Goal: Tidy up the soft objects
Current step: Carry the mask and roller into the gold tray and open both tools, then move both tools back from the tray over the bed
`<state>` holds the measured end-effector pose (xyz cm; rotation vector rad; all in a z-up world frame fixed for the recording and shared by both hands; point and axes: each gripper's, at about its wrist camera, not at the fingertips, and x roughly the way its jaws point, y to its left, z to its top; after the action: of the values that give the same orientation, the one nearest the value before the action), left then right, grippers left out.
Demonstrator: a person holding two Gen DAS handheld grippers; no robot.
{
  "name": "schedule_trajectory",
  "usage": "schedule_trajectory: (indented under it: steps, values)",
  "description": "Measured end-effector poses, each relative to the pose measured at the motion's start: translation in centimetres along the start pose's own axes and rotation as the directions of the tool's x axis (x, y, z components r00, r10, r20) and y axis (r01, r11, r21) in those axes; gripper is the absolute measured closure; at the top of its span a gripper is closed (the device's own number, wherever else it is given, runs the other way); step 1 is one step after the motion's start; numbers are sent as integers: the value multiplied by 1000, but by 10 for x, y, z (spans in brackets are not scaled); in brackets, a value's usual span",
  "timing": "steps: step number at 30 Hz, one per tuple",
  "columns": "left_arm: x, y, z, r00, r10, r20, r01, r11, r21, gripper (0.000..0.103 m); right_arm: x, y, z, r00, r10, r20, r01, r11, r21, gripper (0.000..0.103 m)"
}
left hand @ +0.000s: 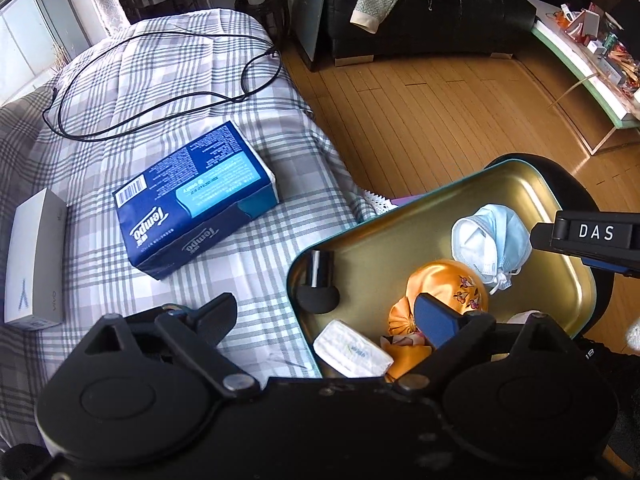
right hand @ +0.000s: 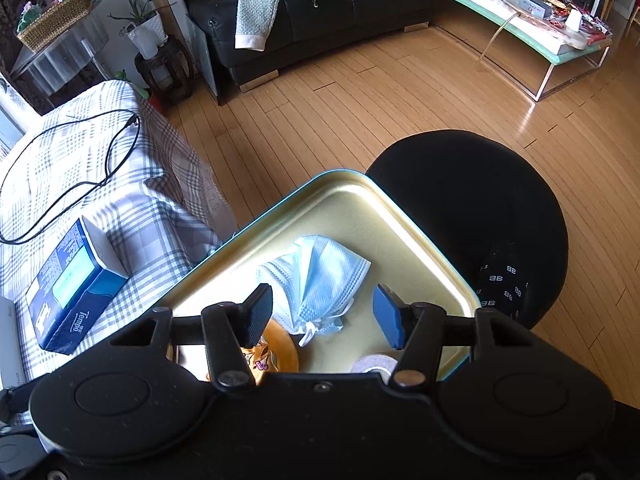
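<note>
A gold metal tray (left hand: 520,184) rests partly on a black round seat. It holds pale blue and white face masks (left hand: 490,240), an orange satin pouch (left hand: 444,284), a white tissue packet (left hand: 352,354) and a black cylinder (left hand: 318,284). My left gripper (left hand: 326,320) is open wide over the tray's near left corner, nothing between its pads. My right gripper (right hand: 324,316) hangs open just over the masks (right hand: 316,276), its pads either side of their near end without pressing. One of its fingers (left hand: 588,240) shows at the right of the left wrist view.
A blue Tempo tissue box (left hand: 192,200), a white carton (left hand: 36,260) and a black cable (left hand: 160,80) lie on the plaid bedcover. A tape roll (right hand: 376,362) is in the tray. A patterned black sock (right hand: 504,280) lies on the seat (right hand: 480,208). Wooden floor, a black sofa and a cluttered glass table lie beyond.
</note>
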<state>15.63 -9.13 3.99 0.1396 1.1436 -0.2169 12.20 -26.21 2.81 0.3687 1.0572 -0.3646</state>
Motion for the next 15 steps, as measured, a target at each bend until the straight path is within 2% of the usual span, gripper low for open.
schedule_trajectory:
  steps: [10, 15]
  values:
    - [-31, 71, -8, 999, 17, 33, -14, 997, -71, 6, 0, 18, -5, 1000, 3, 1, -3, 999, -53, 48]
    - [-43, 114, -20, 994, 85, 70, -77, 991, -112, 4, -1, 34, -11, 1000, 19, 2, -19, 995, -102, 48]
